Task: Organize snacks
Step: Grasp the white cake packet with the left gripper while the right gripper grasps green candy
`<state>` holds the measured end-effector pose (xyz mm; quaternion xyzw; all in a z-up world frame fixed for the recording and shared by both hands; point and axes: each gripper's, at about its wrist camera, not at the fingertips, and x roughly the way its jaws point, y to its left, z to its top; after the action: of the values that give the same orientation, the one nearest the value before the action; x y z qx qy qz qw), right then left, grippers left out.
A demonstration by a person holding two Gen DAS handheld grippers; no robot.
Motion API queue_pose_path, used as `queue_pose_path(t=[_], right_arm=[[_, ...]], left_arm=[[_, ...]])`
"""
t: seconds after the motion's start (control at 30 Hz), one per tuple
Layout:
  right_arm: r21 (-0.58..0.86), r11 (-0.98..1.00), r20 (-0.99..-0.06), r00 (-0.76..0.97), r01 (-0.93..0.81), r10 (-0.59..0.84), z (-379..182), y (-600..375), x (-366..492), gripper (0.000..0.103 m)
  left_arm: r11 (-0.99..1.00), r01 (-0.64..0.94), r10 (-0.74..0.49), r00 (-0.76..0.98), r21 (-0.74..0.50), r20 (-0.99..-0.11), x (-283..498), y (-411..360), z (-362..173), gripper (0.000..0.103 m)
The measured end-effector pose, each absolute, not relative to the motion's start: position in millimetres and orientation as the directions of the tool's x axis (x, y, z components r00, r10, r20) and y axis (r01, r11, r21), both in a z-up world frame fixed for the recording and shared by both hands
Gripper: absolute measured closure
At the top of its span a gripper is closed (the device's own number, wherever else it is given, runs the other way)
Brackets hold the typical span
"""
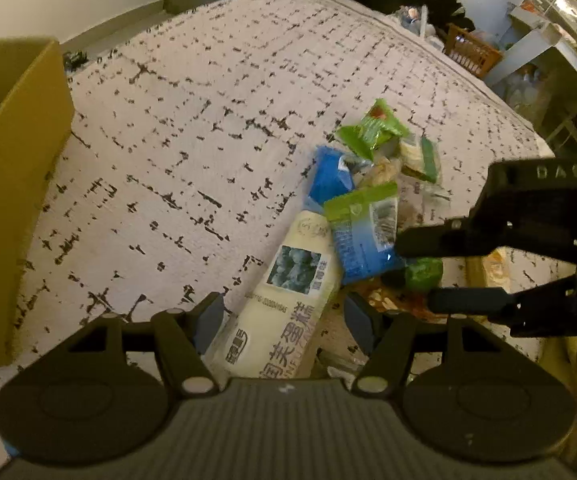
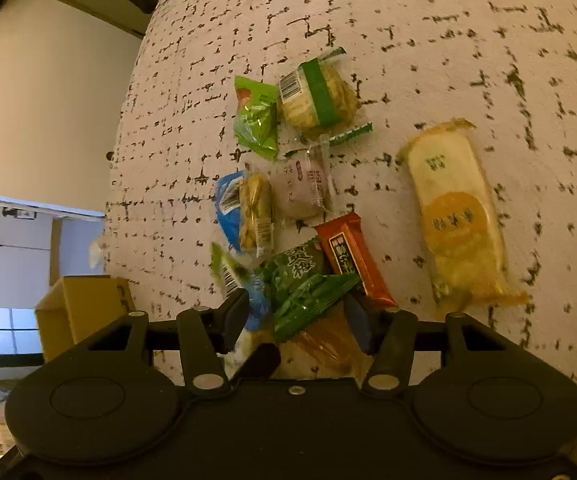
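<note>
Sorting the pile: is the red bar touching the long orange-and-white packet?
Apart. The right wrist view shows bare patterned cloth between the red bar and the long orange-and-white packet.

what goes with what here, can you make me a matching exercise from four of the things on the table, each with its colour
Things:
1. long cake packet
2. small bar wrapper
3. cardboard box
4. long cracker packet

Colours:
a. brown
b. orange and white
c. cream with a picture label
d. red

Pairs: 1-c, 2-d, 3-a, 4-b
</note>
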<state>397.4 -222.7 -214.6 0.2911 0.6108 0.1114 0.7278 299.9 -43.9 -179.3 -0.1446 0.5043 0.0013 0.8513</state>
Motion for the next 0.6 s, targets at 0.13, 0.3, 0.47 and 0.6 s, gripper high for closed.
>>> queue_pose_path(t=[0.13,0.3,0.47,0.6], right_arm=[[0.533,0.830,-0.836,0.256,0.165,0.486,-215,-220,399,0.082],[0.551,0.825,-0.812,0.308,0.123,0.496,-207,-222,397,0.085],[0.533,0.843,-0.786,0.413,0.073,0.460,-182,-225,389,0.085],[0.493,0.869,-0.772,0.486,0.050,0.410,-166,-233,381,0.086]], left_arm=[[0.963,-0.144,-0.135,0.476,-0.229,-0.869,306,-45,-187,0.038],[0.976,-0.133,-0.087,0.485,-0.172,-0.870,310,-51,-190,0.055],[0.974,-0.146,-0.082,0.489,-0.175,-0.868,310,-48,-183,0.069],[0.974,-0.142,-0.078,0.531,-0.179,-0.844,300,-48,-160,0.070]])
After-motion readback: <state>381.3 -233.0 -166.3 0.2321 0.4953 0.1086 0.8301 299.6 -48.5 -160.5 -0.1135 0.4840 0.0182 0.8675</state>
